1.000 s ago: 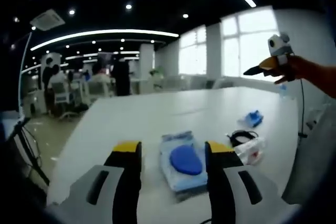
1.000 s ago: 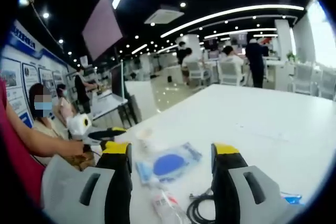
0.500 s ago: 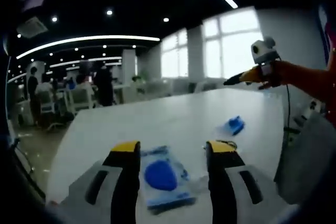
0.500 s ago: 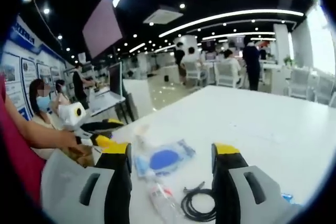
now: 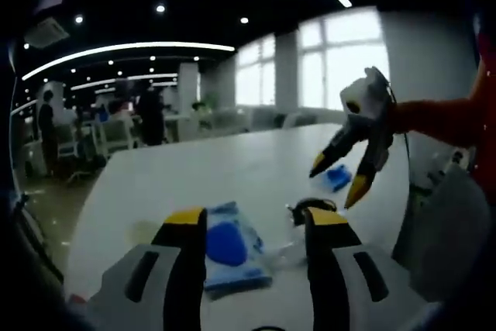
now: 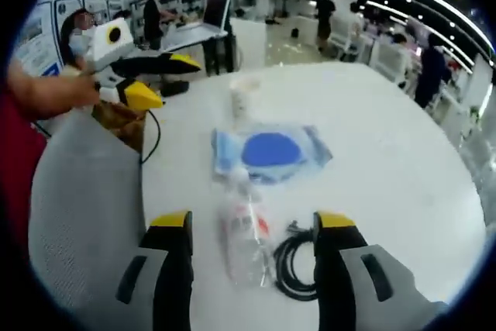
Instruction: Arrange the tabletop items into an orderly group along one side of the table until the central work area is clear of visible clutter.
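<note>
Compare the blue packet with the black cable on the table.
The blue packet is flat, pale blue with a dark blue oval; the black cable is thin and coiled in a loop. The packet covers more table and lies farther from the right gripper. Both rest on the white table.

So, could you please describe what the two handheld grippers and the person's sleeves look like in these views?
Both grippers have grey bodies with black slots and black fingers tipped in yellow. The right gripper carries a white housing at its back; the left gripper has a white box and a thin black cable hanging below it. A red sleeve shows behind the right gripper.
</note>
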A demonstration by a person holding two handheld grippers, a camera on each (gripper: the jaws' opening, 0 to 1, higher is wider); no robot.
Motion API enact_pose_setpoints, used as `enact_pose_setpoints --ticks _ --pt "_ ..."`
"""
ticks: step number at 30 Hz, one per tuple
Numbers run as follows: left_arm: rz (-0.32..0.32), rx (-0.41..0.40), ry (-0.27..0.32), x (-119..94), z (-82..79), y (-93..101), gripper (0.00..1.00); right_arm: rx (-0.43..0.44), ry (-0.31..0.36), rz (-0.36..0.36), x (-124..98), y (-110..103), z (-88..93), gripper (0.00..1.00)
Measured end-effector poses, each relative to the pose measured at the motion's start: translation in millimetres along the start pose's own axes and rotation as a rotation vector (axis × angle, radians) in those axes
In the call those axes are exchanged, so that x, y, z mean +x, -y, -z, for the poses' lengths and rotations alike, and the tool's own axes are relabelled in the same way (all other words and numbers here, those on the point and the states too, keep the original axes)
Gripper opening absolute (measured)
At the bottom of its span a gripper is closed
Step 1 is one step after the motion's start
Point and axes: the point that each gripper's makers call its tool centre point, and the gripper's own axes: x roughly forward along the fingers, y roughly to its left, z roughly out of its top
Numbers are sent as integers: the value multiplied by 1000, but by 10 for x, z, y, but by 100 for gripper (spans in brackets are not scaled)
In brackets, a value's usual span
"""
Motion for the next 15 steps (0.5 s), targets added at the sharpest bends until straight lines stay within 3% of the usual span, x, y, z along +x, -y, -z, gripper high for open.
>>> enact_pose_setpoints --ticks 6,15 --pt "2 -17 -11 -37 11 47 48 -69 -130 -51 311 -55 179 60" --pt "9 -23 -24 -51 18 94 48 -83 -219 -91 517 -99 367 60"
